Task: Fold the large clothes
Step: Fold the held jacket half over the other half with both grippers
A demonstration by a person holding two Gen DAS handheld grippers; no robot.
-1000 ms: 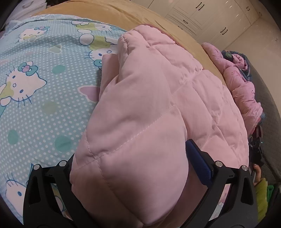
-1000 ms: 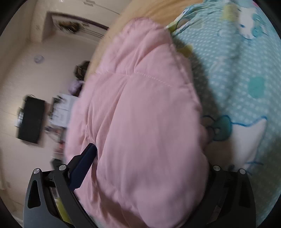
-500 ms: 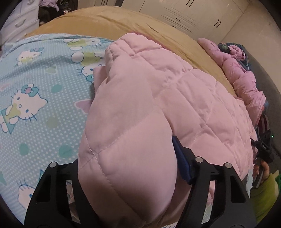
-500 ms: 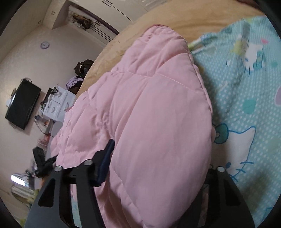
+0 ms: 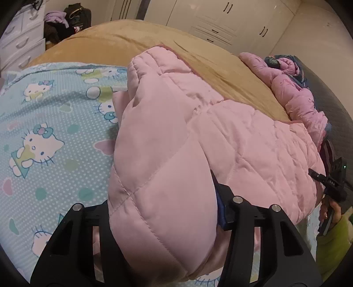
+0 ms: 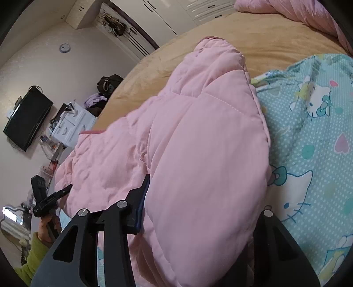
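A pink quilted jacket (image 5: 220,136) lies across the bed, its near edge bunched up. My left gripper (image 5: 163,209) has a thick fold of it between its jaws. They are closing, and the blue pad (image 5: 219,205) presses into the fabric. In the right wrist view the same jacket (image 6: 198,132) fills the middle. My right gripper (image 6: 203,212) is closing on another thick fold, with its blue pad (image 6: 141,198) dug in. The padding hides each gripper's other finger.
Under the jacket are a Hello Kitty sheet (image 5: 44,132) and a tan blanket (image 5: 110,42). A second pink garment (image 5: 297,99) is heaped at the bed's far right. White wardrobes (image 5: 220,19), drawers (image 6: 70,128) and a wall television (image 6: 26,119) surround the bed. A green sleeve (image 5: 331,247) shows.
Both grippers' jaws have narrowed onto the jacket's folds. Both hands have risen, lifting the near edge, and more of the room shows behind the bed.
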